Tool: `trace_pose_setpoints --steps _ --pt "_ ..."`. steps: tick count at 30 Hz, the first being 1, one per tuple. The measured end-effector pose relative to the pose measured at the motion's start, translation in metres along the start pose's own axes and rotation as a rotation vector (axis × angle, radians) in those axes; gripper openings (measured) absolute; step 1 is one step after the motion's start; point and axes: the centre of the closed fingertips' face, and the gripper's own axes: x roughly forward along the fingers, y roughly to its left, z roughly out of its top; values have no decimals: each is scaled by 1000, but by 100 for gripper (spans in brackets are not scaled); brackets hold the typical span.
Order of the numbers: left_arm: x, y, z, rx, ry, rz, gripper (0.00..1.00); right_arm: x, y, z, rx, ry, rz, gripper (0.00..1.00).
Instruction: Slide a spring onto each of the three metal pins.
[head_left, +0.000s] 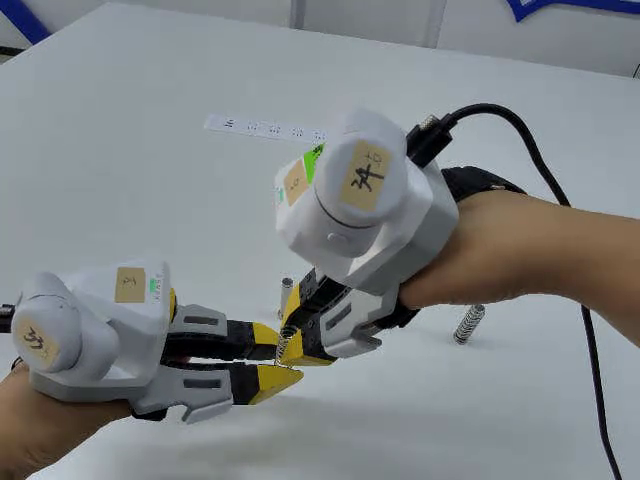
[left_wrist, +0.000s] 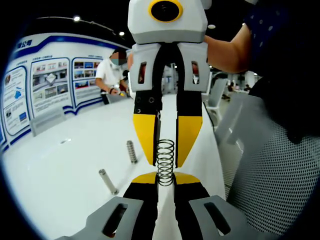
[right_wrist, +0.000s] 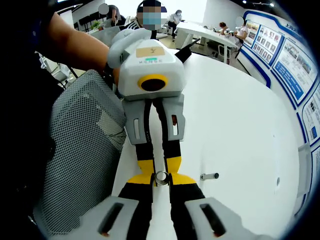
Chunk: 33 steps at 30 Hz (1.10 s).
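Since the job wanted a spring threaded over a pin, both tools sat nose to nose low over the white table (head_left: 120, 180). Right gripper (head_left: 293, 348) hung from above, jaws pressed onto the upper coils of the held spring (head_left: 284, 345), likely to steer it. Left gripper (head_left: 283, 357) sat in from the side at that spring's lower end, probably steadying it; whether its jaws clamped or just bracketed the coils couldn't be told. Head view gave the layout: a spare spring (head_left: 468, 323) lay well apart by the right wrist, and an upright pin (head_left: 287, 293) stood just behind the jaws. Left gripper view added what that missed: the held spring side-on with its coils open, a bare pin (left_wrist: 107, 181), and near it a second pin (left_wrist: 131, 151) that looked already wrapped in coils, though small. Right gripper view showed the held spring end-on as a ring. Its bore looked hollow, so by my read no pin was through it yet. A lone pin (right_wrist: 209, 176) sat off to one side.
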Motion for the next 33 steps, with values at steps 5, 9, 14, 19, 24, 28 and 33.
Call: trace_pose_setpoints --steps 5,9,14,19,24,28,33 --pt "0 -1 2 4 3 -2 11 1 1 -1 -1 7 2 13" --pt "1 -3 4 7 7 -6 11 1 2 -3 3 16 6 12" --pt "2 -3 5 5 6 -8 11 2 2 -4 4 19 8 12" --pt "1 -1 6 -2 -1 -3 11 1 0 -3 0 22 4 12" --pt "0 1 5 -13 -5 6 14 0 -2 -4 -2 28 1 12" --pt "-1 1 -2 -30 2 13 17 0 -4 -7 1 35 1 12" --pt "-4 5 -10 -54 6 34 24 -2 -8 -8 6 39 -4 12"
